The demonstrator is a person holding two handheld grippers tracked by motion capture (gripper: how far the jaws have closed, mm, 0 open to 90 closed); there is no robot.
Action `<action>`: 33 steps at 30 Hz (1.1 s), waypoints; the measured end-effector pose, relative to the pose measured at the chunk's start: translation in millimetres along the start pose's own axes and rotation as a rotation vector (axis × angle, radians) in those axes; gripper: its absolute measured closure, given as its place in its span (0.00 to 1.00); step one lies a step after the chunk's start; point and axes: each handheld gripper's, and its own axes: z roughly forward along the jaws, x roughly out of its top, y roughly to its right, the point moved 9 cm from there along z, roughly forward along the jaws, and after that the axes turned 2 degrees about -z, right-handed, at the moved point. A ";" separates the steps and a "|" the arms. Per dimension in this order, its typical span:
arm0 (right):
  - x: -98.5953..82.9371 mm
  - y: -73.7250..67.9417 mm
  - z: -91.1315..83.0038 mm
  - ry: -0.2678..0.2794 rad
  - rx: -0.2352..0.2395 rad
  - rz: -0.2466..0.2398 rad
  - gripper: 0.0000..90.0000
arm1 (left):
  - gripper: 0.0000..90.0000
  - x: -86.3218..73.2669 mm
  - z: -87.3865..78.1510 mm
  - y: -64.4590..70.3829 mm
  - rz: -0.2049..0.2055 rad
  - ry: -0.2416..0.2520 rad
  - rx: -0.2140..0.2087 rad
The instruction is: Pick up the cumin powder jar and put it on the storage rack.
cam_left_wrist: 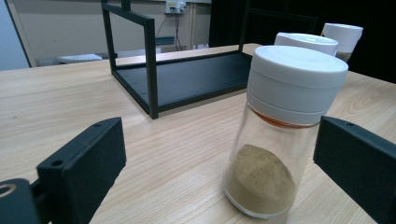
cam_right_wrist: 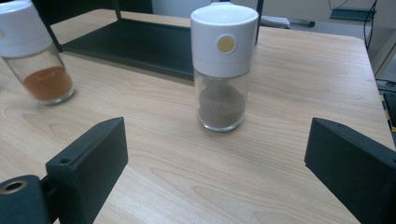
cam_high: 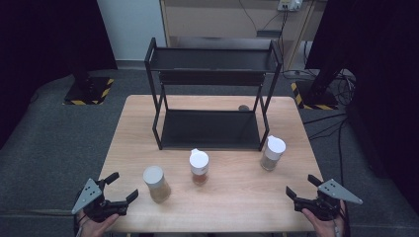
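Three white-capped glass spice jars stand in a row on the wooden table (cam_high: 232, 202), in front of a black two-tier rack (cam_high: 212, 94). The left jar (cam_high: 156, 183) (cam_left_wrist: 280, 130) holds tan powder, the middle one (cam_high: 199, 166) (cam_right_wrist: 35, 56) orange powder, the right one (cam_high: 272, 152) (cam_right_wrist: 223, 65) brown powder. My left gripper (cam_high: 122, 185) (cam_left_wrist: 219, 163) is open at the table's front left, just short of the tan jar. At the front right my right gripper (cam_high: 302, 185) (cam_right_wrist: 215, 163) is open too, facing the brown jar from a distance. Neither holds anything.
Both shelves of the rack hold nothing. A small dark disc (cam_high: 243, 107) lies on the table behind the rack. Beyond the table are grey carpet, stand bases with yellow-black tape (cam_high: 89, 91), and cables (cam_high: 331, 128) on the right.
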 end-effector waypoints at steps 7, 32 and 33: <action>1.4 -2.4 -0.5 0.000 0.004 -0.006 0.07 | 0.01 -0.4 -1.5 -0.9 -0.014 0.001 -0.003; 0.6 -0.9 0.6 0.001 0.005 -0.003 0.07 | 0.01 13.9 -17.4 2.9 -0.021 -0.047 0.006; 0.6 -0.8 0.6 0.001 0.004 -0.003 0.07 | 0.01 13.9 -17.4 2.9 -0.021 -0.047 0.006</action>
